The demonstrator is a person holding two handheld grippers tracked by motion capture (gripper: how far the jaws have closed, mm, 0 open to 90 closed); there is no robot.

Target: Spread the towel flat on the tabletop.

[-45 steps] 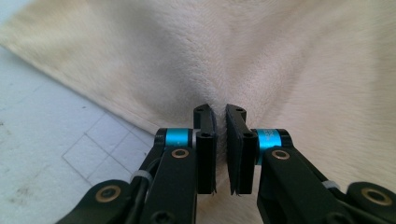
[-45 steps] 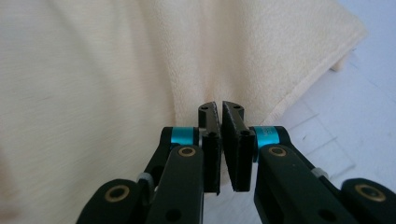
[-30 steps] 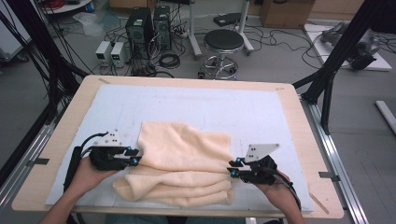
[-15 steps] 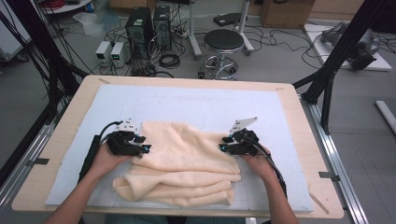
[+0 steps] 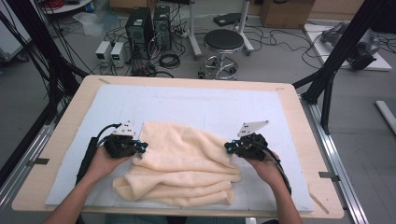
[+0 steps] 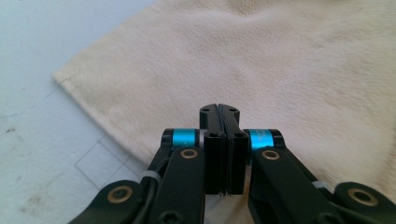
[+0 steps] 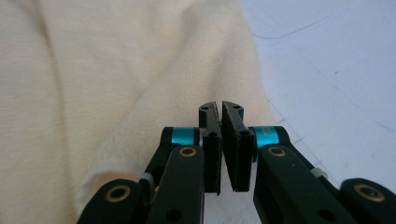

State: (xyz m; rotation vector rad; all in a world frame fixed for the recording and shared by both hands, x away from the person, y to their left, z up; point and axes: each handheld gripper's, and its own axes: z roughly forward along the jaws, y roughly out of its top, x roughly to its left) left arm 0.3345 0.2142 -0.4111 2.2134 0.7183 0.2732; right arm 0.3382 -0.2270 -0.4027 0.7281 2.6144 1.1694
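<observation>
A: How far along is the folding?

B: Partway, I'd judge. The cream blanket (image 5: 182, 170) lies bunched in layers on the near half of the table (image 5: 299, 116), on its pale blue mat (image 5: 196, 105). Several folds are stacked along the near edge, but the top layer is rumpled and its far edge runs slantwise, so a neat fold remains to be made.

A: And the grippers?

B: The left gripper (image 5: 140, 146) sits at the blanket's left edge, the right gripper (image 5: 229, 147) at its right edge, roughly level with each other across the cloth. Both have just been closing.

A: Closed on the fabric?

B: In the left gripper view the left gripper (image 6: 219, 116) has its jaws pressed flat together, with the blanket (image 6: 280, 60) spread under and ahead of the tips; I see no cloth pinched between them. A bare corner of the blanket points out toward the mat (image 6: 42, 56) on the left.

A: The other side?

B: In the right gripper view the right gripper (image 7: 220, 114) is shut at the tips, with a slim wedge of gap lower down and nothing in it. The blanket's rolled edge (image 7: 154, 93) lies just left of and below the jaws.

A: So what's left?

B: Getting a real hold on both edges, then carrying that top layer over.
</observation>
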